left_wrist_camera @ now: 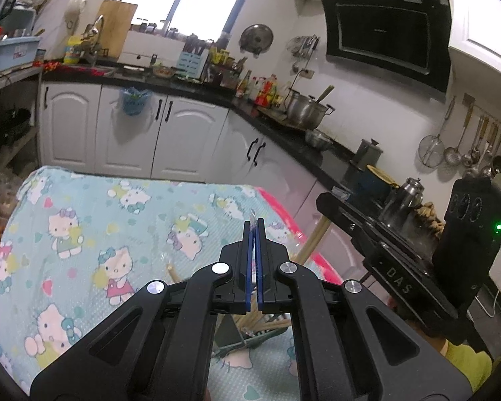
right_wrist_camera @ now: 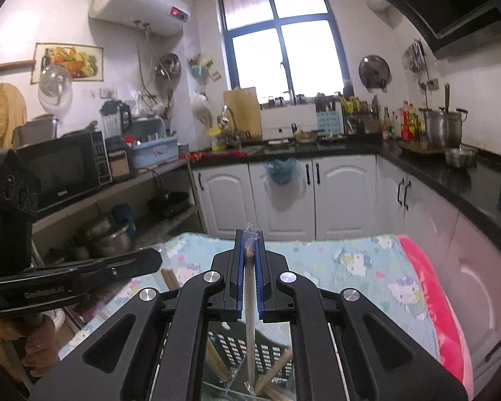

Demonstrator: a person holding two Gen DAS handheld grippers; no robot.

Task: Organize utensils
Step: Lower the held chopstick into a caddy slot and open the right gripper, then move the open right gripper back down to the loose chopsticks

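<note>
My left gripper [left_wrist_camera: 254, 225] is shut, with a scrap of clear plastic film [left_wrist_camera: 252, 218] pinched at its tips. Below its jaws, wooden chopsticks [left_wrist_camera: 250, 319] stand in a dark perforated basket [left_wrist_camera: 265, 334]. My right gripper [right_wrist_camera: 249, 240] is shut on a long thin utensil in a clear plastic sleeve [right_wrist_camera: 250, 300], which hangs down over the basket [right_wrist_camera: 237, 347] among more chopsticks [right_wrist_camera: 277, 367]. Each gripper also shows in the other's view: the right gripper [left_wrist_camera: 327, 197] at the right, the left gripper [right_wrist_camera: 150, 262] at the left with a hand under it.
The basket stands on a table with a pale blue cartoon-cat cloth [left_wrist_camera: 83, 217] and a pink edge [right_wrist_camera: 427, 284]. White cabinets and a black counter [left_wrist_camera: 284, 127] with pots and bottles run behind and to the right. A microwave [right_wrist_camera: 63, 170] sits on shelves at the left.
</note>
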